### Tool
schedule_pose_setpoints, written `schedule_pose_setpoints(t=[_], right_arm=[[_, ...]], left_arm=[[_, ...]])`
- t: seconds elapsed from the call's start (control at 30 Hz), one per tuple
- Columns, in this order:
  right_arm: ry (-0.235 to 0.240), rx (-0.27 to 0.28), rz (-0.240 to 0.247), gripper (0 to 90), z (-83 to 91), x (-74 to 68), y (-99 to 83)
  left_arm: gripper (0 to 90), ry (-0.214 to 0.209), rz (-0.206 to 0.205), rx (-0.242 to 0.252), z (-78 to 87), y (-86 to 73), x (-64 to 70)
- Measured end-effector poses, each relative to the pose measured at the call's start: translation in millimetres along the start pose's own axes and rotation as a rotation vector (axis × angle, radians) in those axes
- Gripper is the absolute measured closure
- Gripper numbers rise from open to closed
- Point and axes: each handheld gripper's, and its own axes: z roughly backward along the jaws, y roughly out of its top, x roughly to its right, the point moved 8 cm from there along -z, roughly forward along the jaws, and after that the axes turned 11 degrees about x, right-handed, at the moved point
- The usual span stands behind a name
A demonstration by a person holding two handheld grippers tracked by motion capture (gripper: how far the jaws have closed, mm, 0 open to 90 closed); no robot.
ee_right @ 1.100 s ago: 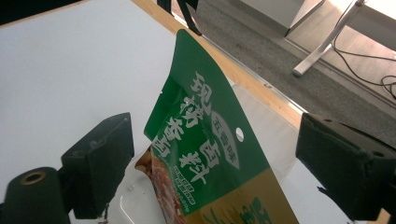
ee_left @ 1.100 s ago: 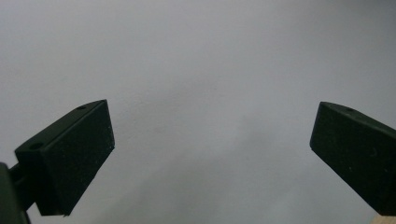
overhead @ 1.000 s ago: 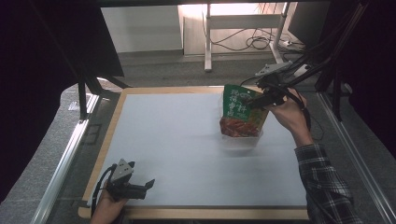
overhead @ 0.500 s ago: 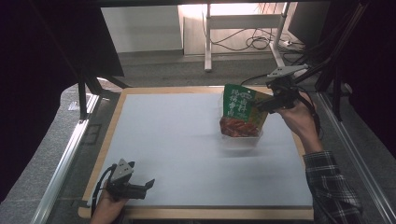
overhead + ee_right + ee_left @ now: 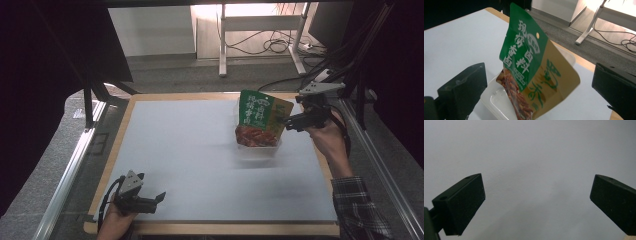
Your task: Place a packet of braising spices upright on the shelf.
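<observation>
In the high view, a green and yellow snack bag stands upright in a clear plastic tray at the far right part of the counter, which is covered by a pale grey mat inside a wooden border. The right gripper is held by a hand just beside the bag's right edge, pointing at it; its jaws look spread, and whether they touch the bag cannot be told from here. The left gripper lies low at the near left corner of the counter, well apart from the bag, held in a hand, with its jaws apart and nothing between them.

In the left gripper view, the left gripper has its two black jaws wide apart over bare grey mat, holding nothing.

In the right gripper view, the right gripper has its jaws wide open on either side of the snack bag, with clear gaps between each jaw and the bag. The bag leans slightly, its lower end with a reddish picture resting in the clear plastic tray.
</observation>
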Motion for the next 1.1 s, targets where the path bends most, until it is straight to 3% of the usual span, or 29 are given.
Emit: schedule_pose_setpoints(t=[0.2, 0.47, 0.9, 1.1], right_arm=[[-0.02, 0.018, -0.027, 0.0, 9.4, 1.2, -14.5], [-0.008, 0.037, -0.055, 0.0, 17.7, -6.2, -32.8], [0.022, 0.04, -0.057, 0.0, 45.8, -38.8, -58.2], [0.051, 0.028, -0.054, 0.0, 50.3, -53.9, -73.5]], left_arm=[[0.0, 0.001, -0.002, 0.0, -0.1, -0.1, 0.0], [0.0, 0.0, 0.01, 0.007, 1.1, 0.3, -1.3], [0.0, 0.002, 0.016, 0.006, 1.0, 0.2, -2.1], [0.0, 0.002, 0.016, 0.004, 0.6, 0.0, -1.9]])
